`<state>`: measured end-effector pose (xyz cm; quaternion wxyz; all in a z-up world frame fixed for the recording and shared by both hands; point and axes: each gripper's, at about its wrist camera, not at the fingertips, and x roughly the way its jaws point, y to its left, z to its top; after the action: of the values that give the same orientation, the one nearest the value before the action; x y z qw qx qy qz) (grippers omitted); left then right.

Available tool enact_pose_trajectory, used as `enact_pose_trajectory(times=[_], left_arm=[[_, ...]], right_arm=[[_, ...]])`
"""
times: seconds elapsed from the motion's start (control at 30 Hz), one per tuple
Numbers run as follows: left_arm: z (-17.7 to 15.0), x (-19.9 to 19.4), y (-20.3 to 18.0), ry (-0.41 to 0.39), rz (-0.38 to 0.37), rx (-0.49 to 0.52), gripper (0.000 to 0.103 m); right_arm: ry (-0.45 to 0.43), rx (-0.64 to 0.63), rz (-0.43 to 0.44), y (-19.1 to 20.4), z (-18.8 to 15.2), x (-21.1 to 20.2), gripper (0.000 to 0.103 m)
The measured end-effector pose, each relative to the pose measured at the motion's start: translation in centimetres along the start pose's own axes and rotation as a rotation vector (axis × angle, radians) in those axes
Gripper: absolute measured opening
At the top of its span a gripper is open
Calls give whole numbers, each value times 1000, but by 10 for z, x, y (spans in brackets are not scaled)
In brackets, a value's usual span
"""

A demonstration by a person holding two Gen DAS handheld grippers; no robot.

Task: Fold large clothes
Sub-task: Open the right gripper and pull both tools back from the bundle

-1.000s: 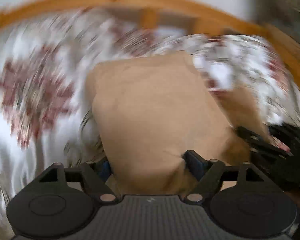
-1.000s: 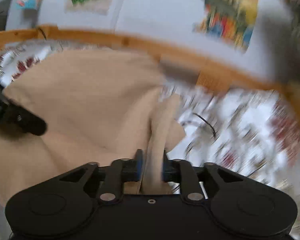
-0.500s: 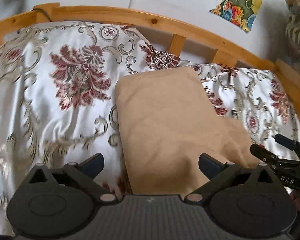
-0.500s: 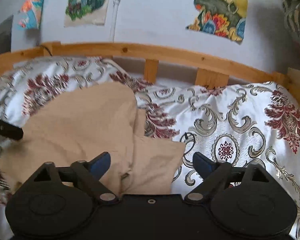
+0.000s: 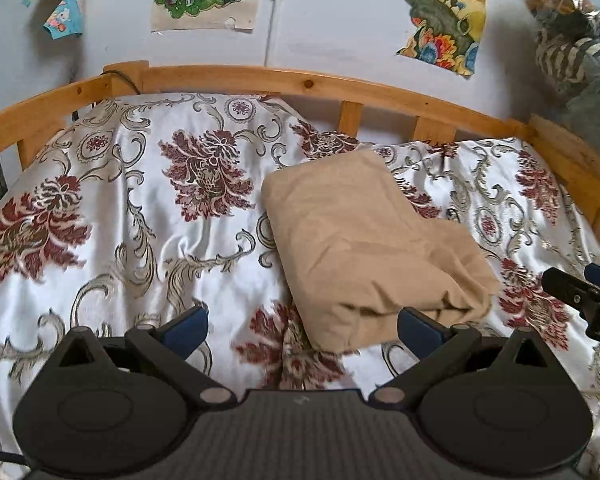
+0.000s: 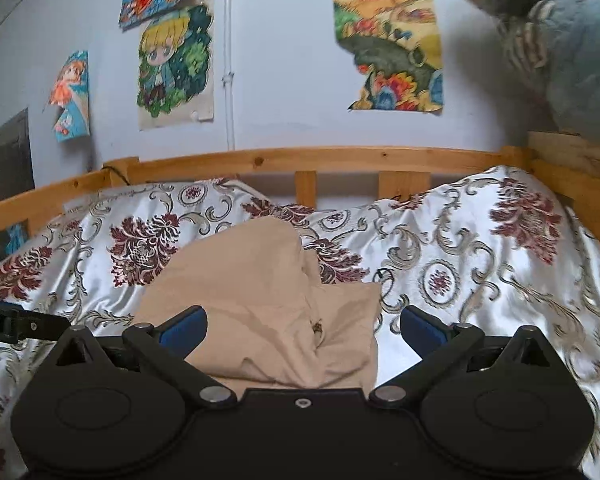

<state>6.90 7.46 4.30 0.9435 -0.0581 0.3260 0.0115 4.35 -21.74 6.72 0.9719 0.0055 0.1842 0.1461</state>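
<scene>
Item one: tan garment (image 5: 364, 240), folded into a thick bundle, lying on the floral bedspread (image 5: 140, 216) right of the bed's middle. From my left wrist camera its long axis runs from the near right toward the far left, slanting up toward the wooden bed rail (image 5: 308, 84). The far end is flat and squared off; the near end is bulkier, with rolled layered edges facing my cameras. A second fold steps out on its right side, so the outline is an uneven oblong, not a clean rectangle. From my right wrist camera the same bundle (image 6: 260, 296) lies straight ahead, its narrower end rising toward the rail, a flap spreading to the right.

Item two: left gripper (image 5: 302, 326). I read its jaws as spread wide with nothing between the blue pads; they have just been opening. The near edge of the garment lies beyond the right pad, not pressed by it.

Item three: right gripper (image 6: 302, 326). Jaws also wide apart, just opened; the cloth lies beyond them, free of both pads.

Item four: wall behind the bed, hung with colourful posters (image 6: 176, 64).
</scene>
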Motion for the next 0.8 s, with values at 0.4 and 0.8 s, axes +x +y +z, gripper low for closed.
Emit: enact_pose_trajectory(times=[0.4, 0.8], left_arm=[[-28, -15, -2, -7, -13, 19, 102], [-28, -13, 0, -9, 12, 33, 102]], right_arm=[[-49, -9, -75, 4, -34, -44, 102], [-36, 4, -49, 2, -37, -41, 102]])
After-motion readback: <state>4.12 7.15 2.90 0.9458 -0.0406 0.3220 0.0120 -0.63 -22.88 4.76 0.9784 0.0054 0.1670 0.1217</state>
